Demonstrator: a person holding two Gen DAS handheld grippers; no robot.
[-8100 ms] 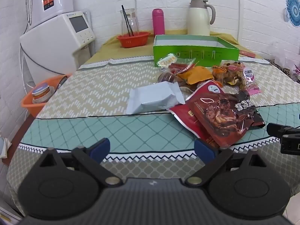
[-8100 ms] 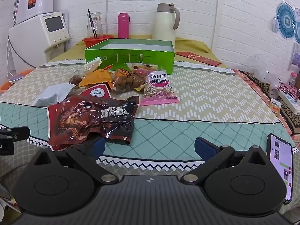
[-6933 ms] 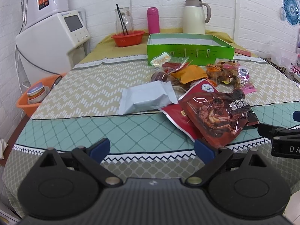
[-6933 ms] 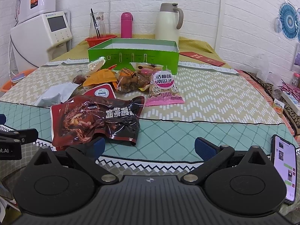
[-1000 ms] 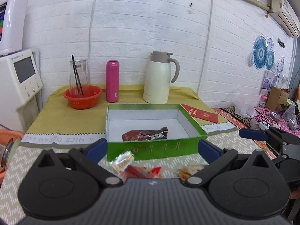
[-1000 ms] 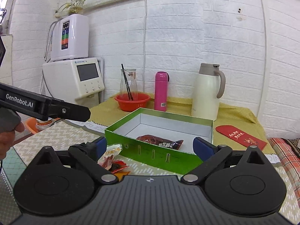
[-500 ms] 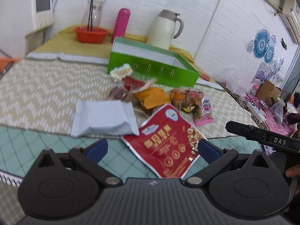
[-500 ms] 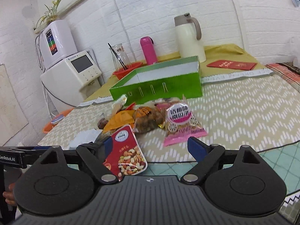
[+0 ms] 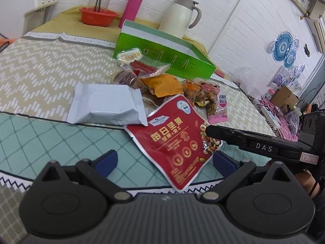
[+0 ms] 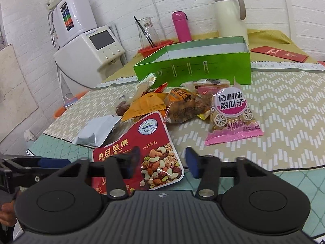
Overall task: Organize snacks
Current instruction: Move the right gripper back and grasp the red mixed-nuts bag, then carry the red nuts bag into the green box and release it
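Note:
A red nut packet [image 9: 174, 136] lies flat near the table's front edge; it also shows in the right wrist view [image 10: 142, 152]. My right gripper [image 10: 162, 161] is open, its fingers straddling the packet's near corner. My left gripper [image 9: 164, 162] is open, low over the packet's front edge. A silver packet [image 9: 105, 105], an orange packet [image 9: 164, 85], a brown snack bag [image 10: 182, 105] and a pink seed packet [image 10: 231, 116] lie behind it. The green box [image 10: 195, 69] stands open at the back.
A white thermos jug [image 10: 229, 14], pink bottle [image 10: 180, 26] and red bowl with glass jug [image 9: 97, 16] stand behind the box. A white appliance [image 10: 87, 52] is at far left. A red envelope [image 10: 278, 53] lies at back right. The right gripper's finger [image 9: 249, 144] crosses the left wrist view.
Both grippers have dropped lower and closer to the red nut packet. The right gripper's fingers have narrowed around the packet's corner.

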